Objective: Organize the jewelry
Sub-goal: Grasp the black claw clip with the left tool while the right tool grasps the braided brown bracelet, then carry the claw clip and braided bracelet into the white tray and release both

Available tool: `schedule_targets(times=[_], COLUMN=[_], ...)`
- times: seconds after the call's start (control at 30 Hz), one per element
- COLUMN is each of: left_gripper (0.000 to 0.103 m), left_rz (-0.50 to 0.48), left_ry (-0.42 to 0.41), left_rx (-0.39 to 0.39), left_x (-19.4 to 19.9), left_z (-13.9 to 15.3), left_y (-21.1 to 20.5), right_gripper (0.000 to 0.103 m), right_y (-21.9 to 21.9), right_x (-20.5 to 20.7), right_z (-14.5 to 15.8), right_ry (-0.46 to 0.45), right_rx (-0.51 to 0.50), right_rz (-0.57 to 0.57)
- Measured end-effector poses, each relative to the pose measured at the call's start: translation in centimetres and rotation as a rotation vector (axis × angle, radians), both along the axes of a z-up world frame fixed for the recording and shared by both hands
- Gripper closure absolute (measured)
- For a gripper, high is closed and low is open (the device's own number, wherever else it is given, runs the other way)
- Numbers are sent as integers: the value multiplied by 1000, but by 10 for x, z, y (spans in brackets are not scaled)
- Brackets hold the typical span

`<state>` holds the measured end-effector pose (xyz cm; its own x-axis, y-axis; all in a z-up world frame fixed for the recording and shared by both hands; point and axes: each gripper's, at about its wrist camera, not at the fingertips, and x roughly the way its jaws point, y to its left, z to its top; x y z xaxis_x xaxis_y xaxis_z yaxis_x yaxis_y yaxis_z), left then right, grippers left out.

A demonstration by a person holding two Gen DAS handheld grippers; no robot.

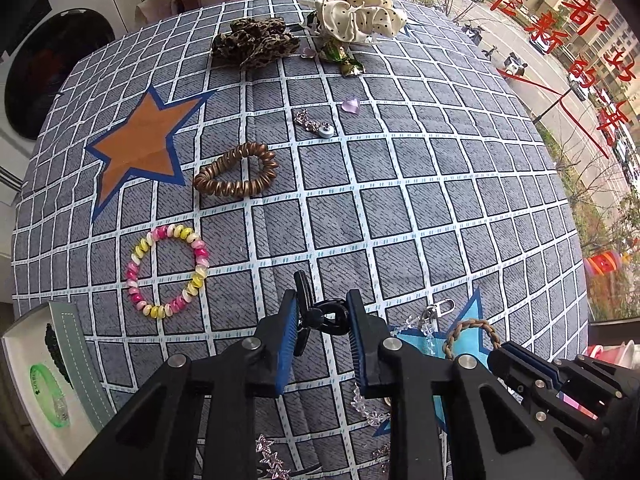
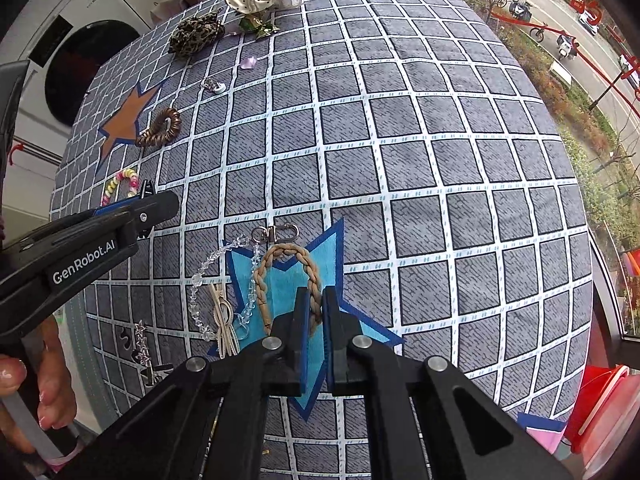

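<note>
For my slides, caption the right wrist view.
Right gripper shut on a braided tan hair tie over a blue star patch.

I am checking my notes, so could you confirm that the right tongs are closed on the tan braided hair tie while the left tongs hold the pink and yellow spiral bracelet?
Not quite: the left tongs hold a black plastic claw hair clip, as the left wrist view shows; the pink and yellow spiral bracelet lies untouched on the cloth. The right tongs do grip the tan braided hair tie.

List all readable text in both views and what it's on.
"GenRobot.AI": white print on the side of the left tongs, right wrist view.
Red Chinese characters on the window glass: large, but cropped and seen from behind; not reliably readable.
Green bangle in the tray: tiny print, too blurred.
</note>
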<state>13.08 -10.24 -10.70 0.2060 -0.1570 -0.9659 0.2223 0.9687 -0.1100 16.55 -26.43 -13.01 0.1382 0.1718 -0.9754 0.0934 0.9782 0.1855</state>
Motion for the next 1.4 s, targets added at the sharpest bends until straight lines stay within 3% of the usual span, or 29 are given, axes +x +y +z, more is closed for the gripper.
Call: schedule_targets(times=[0.27, 0.6, 1.07, 1.4], left_gripper=[72, 72, 72, 72], left_rz=[41, 131, 363, 501], left_ry=[-18, -39, -41, 9], left_rx=[-12, -24, 13, 61], left_x=[-21, -46, -101, -135], left_z=[19, 35, 36, 8], left_y=[38, 95, 222, 293], right_gripper=[97, 97, 97, 97], right_y=[-8, 31, 164, 271], right_x=[-3, -1, -2, -12], right_z=[15, 43, 66, 50], right_ry=[-13, -41, -60, -18], right_rx=[26, 46, 133, 175], right_rz=[-7, 67, 325, 523])
